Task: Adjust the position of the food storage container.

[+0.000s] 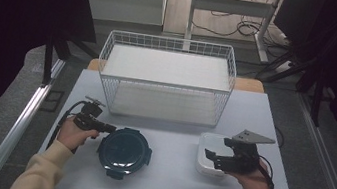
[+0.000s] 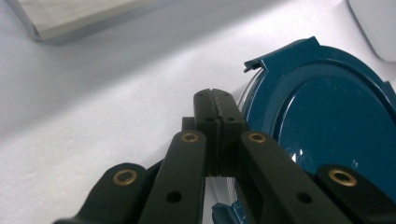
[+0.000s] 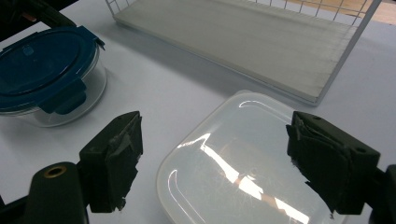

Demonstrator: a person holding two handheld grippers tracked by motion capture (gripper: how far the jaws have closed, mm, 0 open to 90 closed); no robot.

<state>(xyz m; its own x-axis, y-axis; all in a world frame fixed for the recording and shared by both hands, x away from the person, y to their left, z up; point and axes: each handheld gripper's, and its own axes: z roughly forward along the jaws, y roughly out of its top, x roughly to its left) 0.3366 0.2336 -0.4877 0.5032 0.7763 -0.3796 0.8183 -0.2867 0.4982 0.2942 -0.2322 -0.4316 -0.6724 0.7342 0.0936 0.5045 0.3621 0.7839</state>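
Jaws spread, white container (image 3: 243, 163) flat — lid up

Round container (image 3: 46, 88): clear glassy wall under a glossy blue plastic lid (image 1: 124, 149). Square container (image 3: 247, 158), at its 3 o'clock: translucent white plastic, smooth and shiny. Basket (image 1: 171, 44): white-coated wire. Surface (image 1: 168, 185): matt, pale grey. Tool pads (image 3: 116, 154): rough, frayed black.

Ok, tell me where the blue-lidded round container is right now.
In the high view the blue-lidded round container sits on the table's near left part, in front of the white wire basket, with the left gripper at its left rim and the white square container to its right.
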